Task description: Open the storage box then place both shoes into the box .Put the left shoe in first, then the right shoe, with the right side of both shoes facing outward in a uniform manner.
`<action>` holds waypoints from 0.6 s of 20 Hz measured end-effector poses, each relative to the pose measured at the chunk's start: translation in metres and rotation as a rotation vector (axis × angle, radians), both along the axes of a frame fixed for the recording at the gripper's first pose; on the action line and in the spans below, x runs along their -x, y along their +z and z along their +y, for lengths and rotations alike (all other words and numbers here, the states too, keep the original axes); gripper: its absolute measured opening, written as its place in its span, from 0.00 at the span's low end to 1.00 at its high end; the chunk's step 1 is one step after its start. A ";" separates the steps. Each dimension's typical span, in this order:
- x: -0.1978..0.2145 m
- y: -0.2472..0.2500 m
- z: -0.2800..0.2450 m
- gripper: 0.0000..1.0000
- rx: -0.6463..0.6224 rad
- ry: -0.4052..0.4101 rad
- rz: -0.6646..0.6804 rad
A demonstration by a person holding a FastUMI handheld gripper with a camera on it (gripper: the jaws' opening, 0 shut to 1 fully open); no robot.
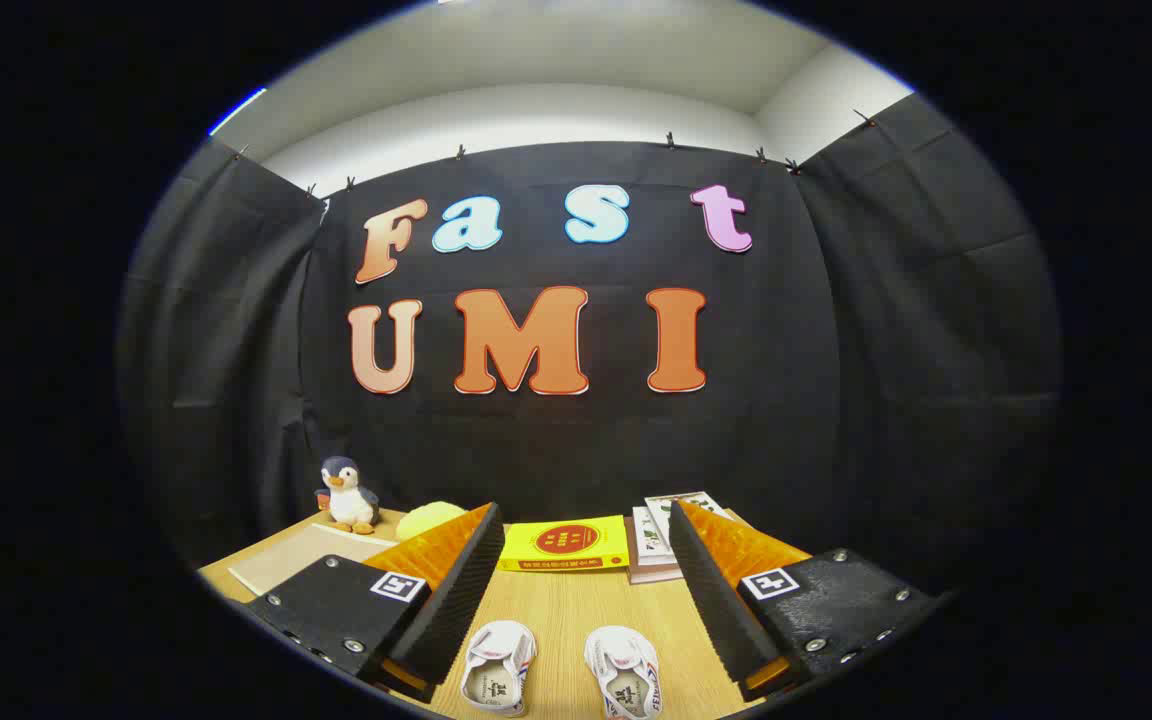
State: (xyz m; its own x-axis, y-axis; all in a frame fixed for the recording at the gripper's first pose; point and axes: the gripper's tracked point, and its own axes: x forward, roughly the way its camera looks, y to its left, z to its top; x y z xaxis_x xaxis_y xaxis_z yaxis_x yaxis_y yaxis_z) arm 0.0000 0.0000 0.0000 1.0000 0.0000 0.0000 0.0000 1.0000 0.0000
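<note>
Gripper (576, 560) held high over the table (561, 620), fingers spread wide apart, nothing between them. Nearest, low down between the fingers, two small white shoes side by side on the wood: one shoe (498, 668) closer to the left finger, other shoe (624, 672) closer to the right finger, openings up, a gap between the pair. Can't tell from here which is the left shoe and which is the right. Beyond the fingers, a yellow book (564, 545) lying flat, then a stack of books (664, 545) just beside it, partly hidden by the right finger. Further back on the left, a yellow soft thing (428, 518) and a penguin plush (348, 495) near the wall, with a flat board (296, 555) in front.

Storage box: no sign of it from this angle, so opening looks not yet started.

Risks, judged: picking the wrong shoe first since the two look alike; soft fabric shoe folding or twisting in the grip, so the right side ends up facing the wrong way; a wide-set finger nudging the neighbour shoe on approach
</note>
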 end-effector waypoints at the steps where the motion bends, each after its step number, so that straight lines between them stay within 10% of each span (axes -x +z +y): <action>1: -0.001 0.000 0.001 0.99 0.003 0.002 0.002; 12: -0.010 -0.032 0.010 0.99 -0.029 0.063 0.087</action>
State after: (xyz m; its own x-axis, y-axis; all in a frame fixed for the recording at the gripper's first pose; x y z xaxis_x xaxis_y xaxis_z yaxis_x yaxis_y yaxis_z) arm 0.0100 0.0104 -0.0323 0.9943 0.0642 -0.0854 -0.0617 0.9976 0.0314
